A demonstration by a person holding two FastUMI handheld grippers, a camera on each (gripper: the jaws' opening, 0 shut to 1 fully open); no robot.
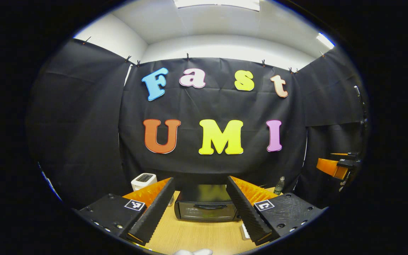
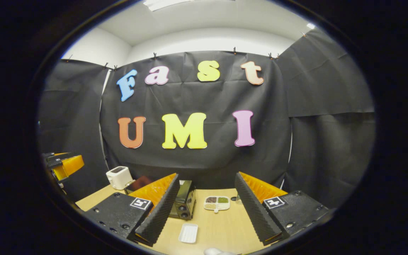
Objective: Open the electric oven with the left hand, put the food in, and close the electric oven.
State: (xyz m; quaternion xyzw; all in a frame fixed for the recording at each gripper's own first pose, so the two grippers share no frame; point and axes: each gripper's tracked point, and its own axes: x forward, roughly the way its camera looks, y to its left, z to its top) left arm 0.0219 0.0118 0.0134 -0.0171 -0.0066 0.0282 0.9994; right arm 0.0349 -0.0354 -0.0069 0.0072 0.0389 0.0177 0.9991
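The black electric oven [image 1: 205,207] stands on the wooden table [image 1: 197,235] straight ahead of my left gripper [image 1: 200,180], its door shut and the handle across the top of the glass. The left gripper is open, short of the oven, and holds nothing. In the right gripper view the oven [image 2: 184,200] shows its knob side at left of centre. A white divided dish [image 2: 217,203] with brown and green food lies to its right. My right gripper [image 2: 207,175] is open and empty, back from the table's things.
A white toaster [image 1: 143,181] [image 2: 119,177] stands left of the oven. A small bottle [image 1: 279,185] is at the back right. A white ridged tray [image 2: 188,233] lies in front of the oven. A white object [image 2: 214,251] peeks in at the near edge.
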